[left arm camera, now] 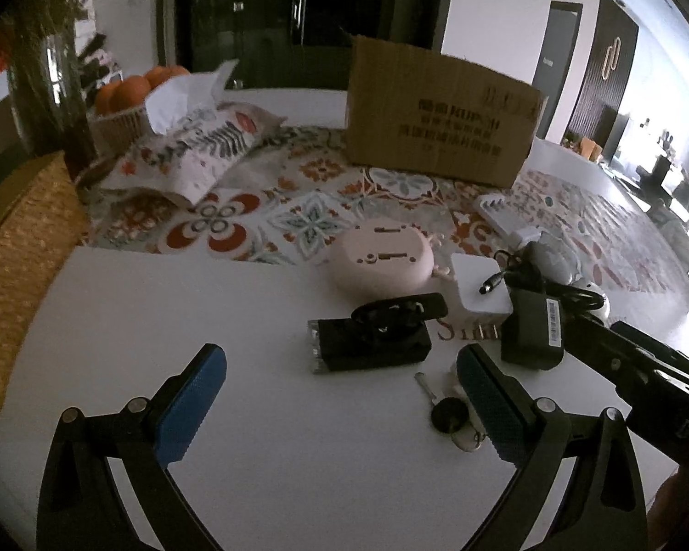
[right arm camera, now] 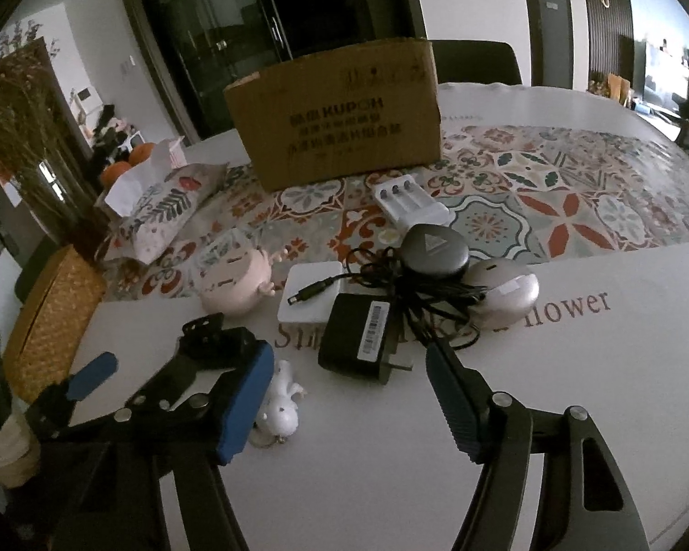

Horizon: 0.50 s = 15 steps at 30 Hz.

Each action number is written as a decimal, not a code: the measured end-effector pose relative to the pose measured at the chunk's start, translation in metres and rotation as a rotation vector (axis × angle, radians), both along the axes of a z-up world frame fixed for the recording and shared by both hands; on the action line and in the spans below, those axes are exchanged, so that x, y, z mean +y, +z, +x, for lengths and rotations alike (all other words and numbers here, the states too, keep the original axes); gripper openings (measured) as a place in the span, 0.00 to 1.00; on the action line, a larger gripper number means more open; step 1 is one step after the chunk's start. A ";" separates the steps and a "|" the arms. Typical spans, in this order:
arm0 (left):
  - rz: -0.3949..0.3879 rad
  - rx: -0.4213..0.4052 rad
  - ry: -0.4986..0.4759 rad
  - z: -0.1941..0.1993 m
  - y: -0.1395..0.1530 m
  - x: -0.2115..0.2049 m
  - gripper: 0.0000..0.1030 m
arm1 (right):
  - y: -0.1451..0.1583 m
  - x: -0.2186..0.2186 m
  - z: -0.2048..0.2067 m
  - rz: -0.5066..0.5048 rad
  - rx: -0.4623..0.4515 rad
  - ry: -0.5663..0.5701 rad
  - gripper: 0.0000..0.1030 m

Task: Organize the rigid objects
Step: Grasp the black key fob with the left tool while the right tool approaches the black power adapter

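On white table, right gripper spread wide around black adapter, left gripper wide and empty beside keys; tangled cord likely to drag neighbouring gadgets if lifted.

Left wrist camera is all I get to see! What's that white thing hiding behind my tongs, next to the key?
Observer: A little white figurine on a keyring, lying flat on the table.
Child: What's behind the tangled cable?
Observer: A round dark case with a triangle logo on its lid.
Child: Are my other tongs holding anything?
Observer: No. The right tongs are open, with the near end of the black power adapter between their tips.
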State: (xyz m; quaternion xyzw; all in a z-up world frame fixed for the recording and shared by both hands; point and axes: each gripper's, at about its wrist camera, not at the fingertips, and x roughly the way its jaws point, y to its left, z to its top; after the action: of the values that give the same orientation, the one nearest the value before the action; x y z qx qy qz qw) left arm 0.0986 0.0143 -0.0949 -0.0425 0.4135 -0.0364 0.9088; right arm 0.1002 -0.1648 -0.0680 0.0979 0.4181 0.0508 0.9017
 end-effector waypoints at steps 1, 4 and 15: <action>-0.006 0.009 -0.008 0.002 -0.003 -0.001 0.99 | -0.002 0.001 0.003 0.005 0.010 0.004 0.68; -0.017 0.030 -0.018 0.007 -0.009 -0.003 0.99 | -0.008 0.000 0.011 0.037 0.042 0.009 0.66; -0.032 0.065 -0.016 0.027 -0.023 -0.007 0.97 | -0.025 -0.003 0.030 0.107 0.116 -0.016 0.60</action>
State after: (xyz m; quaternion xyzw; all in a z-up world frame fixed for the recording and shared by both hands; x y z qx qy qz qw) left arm 0.1253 0.0075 -0.1177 -0.0549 0.4425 -0.0487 0.8938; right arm 0.1297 -0.1681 -0.0933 0.1519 0.4655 0.0601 0.8699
